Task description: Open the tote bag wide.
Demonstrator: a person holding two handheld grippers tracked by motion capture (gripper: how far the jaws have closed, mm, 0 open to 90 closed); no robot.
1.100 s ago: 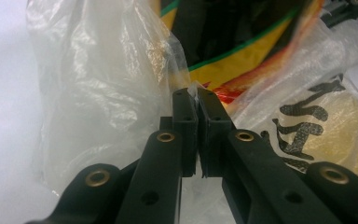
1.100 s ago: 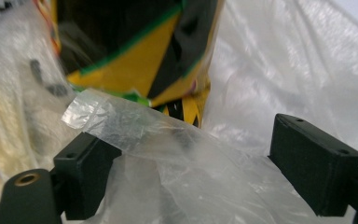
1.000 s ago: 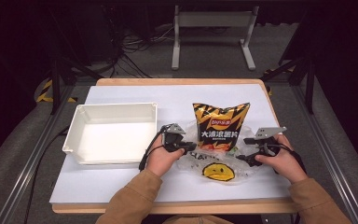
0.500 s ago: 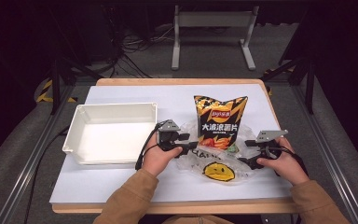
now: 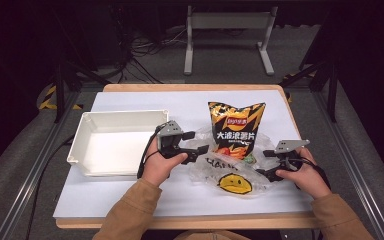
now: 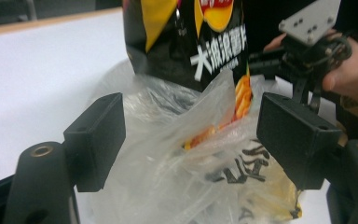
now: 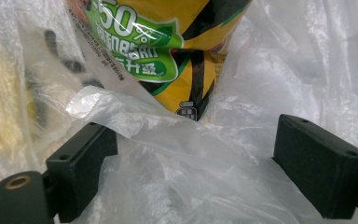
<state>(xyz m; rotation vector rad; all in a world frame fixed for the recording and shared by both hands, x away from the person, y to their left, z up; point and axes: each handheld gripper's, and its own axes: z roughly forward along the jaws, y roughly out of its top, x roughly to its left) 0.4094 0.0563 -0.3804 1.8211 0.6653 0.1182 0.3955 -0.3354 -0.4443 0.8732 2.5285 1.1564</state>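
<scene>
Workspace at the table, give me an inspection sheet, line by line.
Surface: table with a white cover.
Job's things: crisp bag, lower end in a clear plastic bag with a smiley print.
Clutter: white tray, left of the bags.
Grippers: left tongs and right tongs, jaws open around bag film, one at each side.
Cables: black lead from left tongs.
Surroundings: grey stand, floor cables.

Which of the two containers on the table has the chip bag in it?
The clear plastic bag with the smiley print; the chip bag stands in its mouth. The white bin at left holds nothing.
</scene>
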